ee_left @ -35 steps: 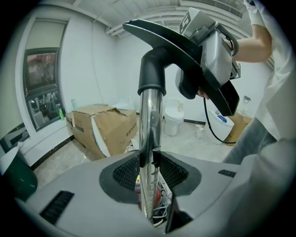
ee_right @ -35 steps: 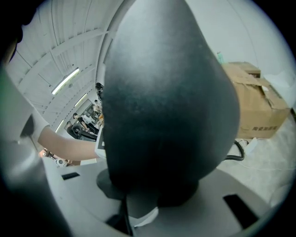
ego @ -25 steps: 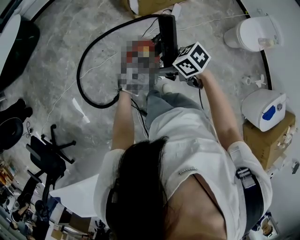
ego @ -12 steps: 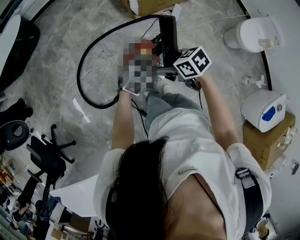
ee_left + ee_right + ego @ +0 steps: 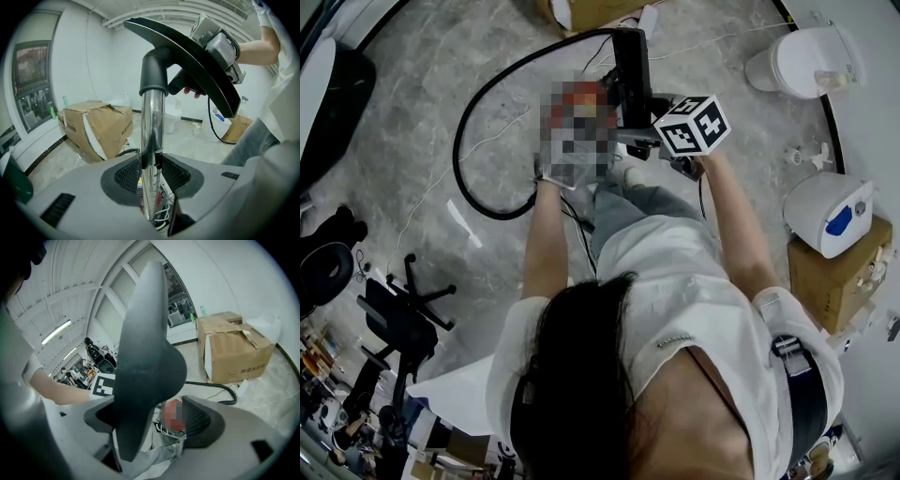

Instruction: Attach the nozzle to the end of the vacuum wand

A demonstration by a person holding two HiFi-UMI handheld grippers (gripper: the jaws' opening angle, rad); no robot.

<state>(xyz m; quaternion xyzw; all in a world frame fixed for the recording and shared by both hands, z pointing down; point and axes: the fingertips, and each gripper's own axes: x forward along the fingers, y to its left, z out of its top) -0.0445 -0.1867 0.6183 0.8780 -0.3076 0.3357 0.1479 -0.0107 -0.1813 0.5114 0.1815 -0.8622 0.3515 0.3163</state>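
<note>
In the left gripper view a chrome vacuum wand [image 5: 152, 136] stands upright between the pads, and my left gripper [image 5: 151, 171] is shut on it. The black floor nozzle [image 5: 187, 56] sits on the wand's top end by its neck. In the right gripper view the nozzle [image 5: 145, 357] lies between the jaws of my right gripper [image 5: 157, 420]. These jaws have just been opening; a gap shows beside the right pad. From the head view the nozzle [image 5: 633, 70] points away from me, and the right gripper's marker cube [image 5: 692, 125] is beside it. A blurred patch covers the left gripper there.
A black hose [image 5: 473, 122] loops over the marble floor at the left. A cardboard box [image 5: 93, 126] stands ahead, a toilet [image 5: 802, 66] at the far right, a white appliance [image 5: 830, 216] on another box [image 5: 834, 277]. An office chair [image 5: 394, 309] is at the left.
The right gripper has shifted a little to the right beside the nozzle. The left gripper and the wand have stayed put.
</note>
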